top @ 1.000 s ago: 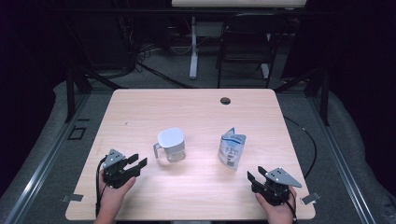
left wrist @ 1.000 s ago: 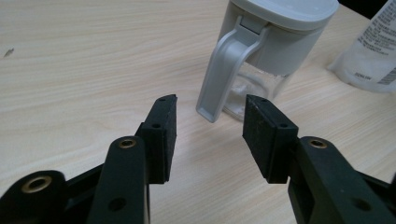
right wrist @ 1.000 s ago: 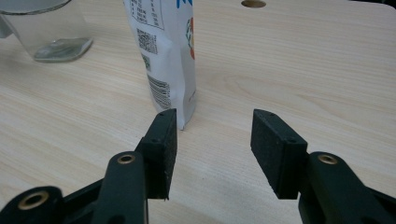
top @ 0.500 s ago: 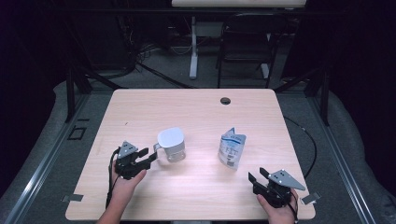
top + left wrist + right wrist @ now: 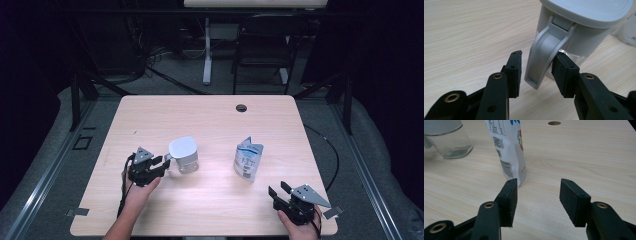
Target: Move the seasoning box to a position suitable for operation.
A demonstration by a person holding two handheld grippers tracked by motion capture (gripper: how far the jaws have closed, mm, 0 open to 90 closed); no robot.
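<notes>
A clear jug point(image 5: 184, 155) with a grey lid stands upright left of the table's middle. Its grey handle point(image 5: 544, 55) hangs between the jaws of my left gripper point(image 5: 159, 162) point(image 5: 537, 72). The jaws have just been closing, and a gap still shows between the left pad and the handle. A white and blue printed pouch point(image 5: 248, 160) point(image 5: 509, 150) stands upright to the right of the jug. My right gripper point(image 5: 279, 191) point(image 5: 537, 195) rests open near the front right edge, short of the pouch, with nothing between its jaws. The jug's glass base point(image 5: 449, 142) shows at the far left.
The wooden table point(image 5: 200, 115) has a round cable hole point(image 5: 241, 107) point(image 5: 554, 123) near its far edge. A chair point(image 5: 260, 50) and a white stand leg point(image 5: 207, 55) are behind it on the dark floor. Cables trail from both grippers.
My left gripper has moved right, up to the jug, and its jaws now straddle the handle and stand narrower. The right gripper has stayed put.
</notes>
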